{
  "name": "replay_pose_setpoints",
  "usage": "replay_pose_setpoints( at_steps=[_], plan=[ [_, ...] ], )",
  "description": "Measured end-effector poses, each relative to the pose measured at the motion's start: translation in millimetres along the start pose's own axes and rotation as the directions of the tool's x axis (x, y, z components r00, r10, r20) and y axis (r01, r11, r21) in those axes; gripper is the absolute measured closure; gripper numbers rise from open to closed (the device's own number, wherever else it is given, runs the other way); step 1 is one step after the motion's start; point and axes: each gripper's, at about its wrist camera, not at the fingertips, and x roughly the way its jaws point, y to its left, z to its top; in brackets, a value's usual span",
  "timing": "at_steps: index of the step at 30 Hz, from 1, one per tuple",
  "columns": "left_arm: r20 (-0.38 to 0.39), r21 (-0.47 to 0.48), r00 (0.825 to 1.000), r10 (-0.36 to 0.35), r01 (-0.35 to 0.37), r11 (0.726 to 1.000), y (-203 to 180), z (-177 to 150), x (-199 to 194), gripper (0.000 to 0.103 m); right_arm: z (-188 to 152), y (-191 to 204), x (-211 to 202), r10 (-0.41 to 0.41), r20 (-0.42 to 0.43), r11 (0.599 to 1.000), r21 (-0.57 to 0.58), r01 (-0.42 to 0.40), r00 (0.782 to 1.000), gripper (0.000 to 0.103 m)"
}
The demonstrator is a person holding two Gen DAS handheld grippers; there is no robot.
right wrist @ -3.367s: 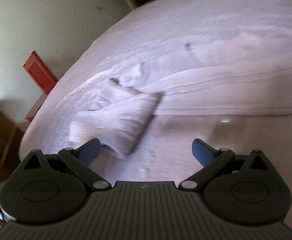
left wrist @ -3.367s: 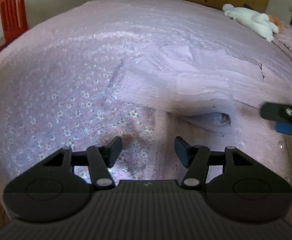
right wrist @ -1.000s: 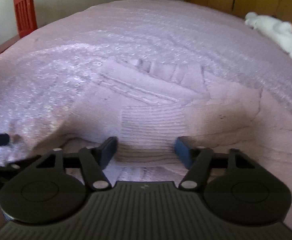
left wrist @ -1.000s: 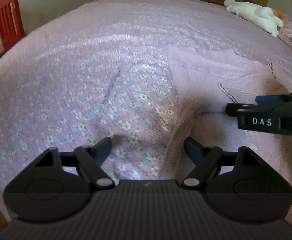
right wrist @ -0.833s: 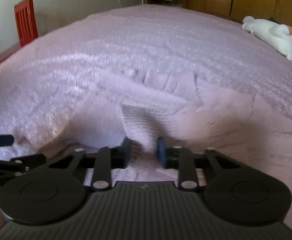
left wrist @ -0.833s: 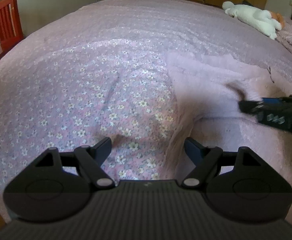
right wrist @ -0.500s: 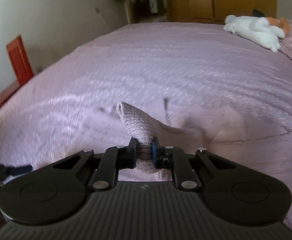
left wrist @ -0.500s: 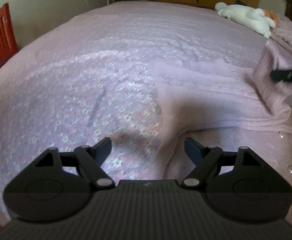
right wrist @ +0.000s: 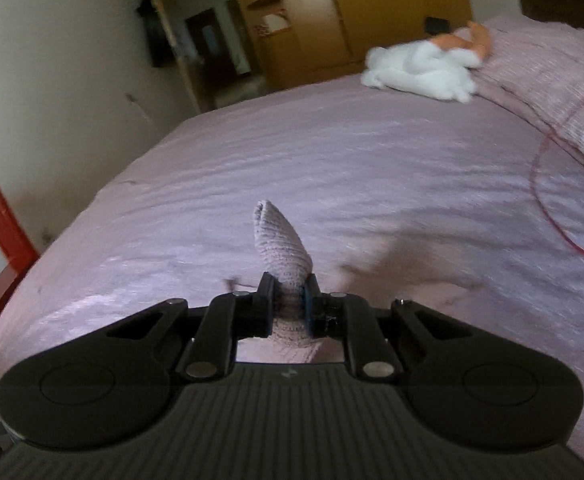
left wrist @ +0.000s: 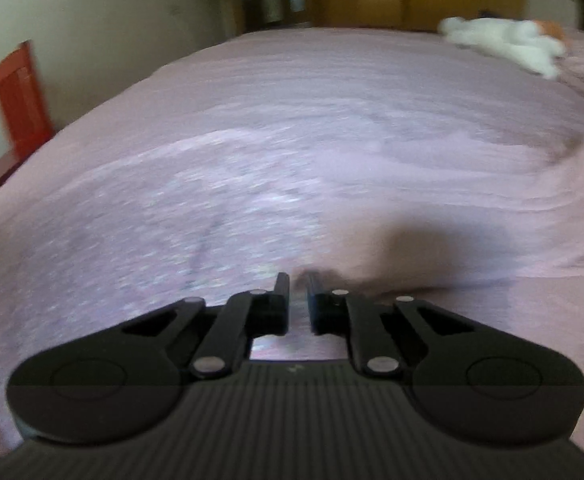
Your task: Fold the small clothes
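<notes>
Pinching a ribbed pink cuff (right wrist: 281, 248), the right gripper (right wrist: 287, 300) lifts it above the bed (right wrist: 372, 168); the left gripper (left wrist: 298, 296) is pressed almost together on pink cloth (left wrist: 432, 184).

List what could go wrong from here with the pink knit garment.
1. The right gripper pinches only a narrow ribbed cuff; the knit may slip out or stretch as it lifts.
2. The left gripper looks shut, but blur hides whether it holds the pink garment; if empty, the fold could drag unevenly.
</notes>
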Motion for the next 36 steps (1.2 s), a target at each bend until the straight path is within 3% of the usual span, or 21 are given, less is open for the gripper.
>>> replay_pose_setpoints(
  at_steps=[3, 7, 10, 11, 14, 16, 20, 25, 31, 36],
  plan=[
    [-0.067, -0.073, 0.998, -0.011, 0.006, 0.997, 20, -2, 10, 0.093, -18, -28, 7, -0.045, -0.036, 0.999, 0.013, 0.046, 0.998, 0.088],
    [-0.067, -0.111, 0.997, -0.032, 0.024, 0.993, 31, 0, 5, 0.091, -52, -54, 26, -0.101, -0.089, 0.994, 0.027, 0.103, 0.991, 0.087],
    [-0.071, -0.128, 0.996, -0.051, 0.041, 0.991, 35, 3, 1, 0.090, -74, -75, 42, -0.112, -0.138, 0.987, 0.103, 0.127, 0.984, 0.086],
    [-0.076, -0.137, 0.995, -0.066, 0.056, 0.989, 37, 3, 0, 0.089, -79, -83, 45, -0.121, -0.147, 0.981, 0.134, 0.141, 0.982, 0.081],
    [-0.087, -0.147, 0.993, -0.086, 0.073, 0.986, 37, 4, -4, 0.073, -88, -102, 45, -0.131, -0.128, 0.963, 0.219, 0.157, 0.983, 0.064],
    [-0.076, -0.127, 0.994, -0.080, 0.070, 0.989, 34, 4, -9, 0.055, -91, -112, 36, -0.143, -0.091, 0.951, 0.262, 0.162, 0.986, 0.062],
    [-0.063, -0.081, 0.995, -0.073, 0.068, 0.994, 30, 3, -19, 0.047, -91, -127, 14, -0.178, -0.047, 0.936, 0.300, 0.184, 0.983, 0.062],
    [-0.054, -0.047, 0.995, -0.080, 0.077, 0.996, 25, -1, -36, 0.043, -92, -121, -19, -0.129, -0.029, 0.960, 0.248, 0.132, 0.991, 0.051],
    [-0.040, -0.015, 0.997, -0.066, 0.065, 0.998, 22, -8, -62, 0.039, -81, -101, -76, -0.073, 0.008, 0.985, 0.158, 0.071, 0.997, 0.051],
    [-0.035, -0.009, 0.996, -0.079, 0.079, 0.997, 20, -18, -82, 0.039, -84, -75, -120, -0.022, 0.006, 0.997, 0.070, 0.021, 1.000, 0.044]
  ],
)
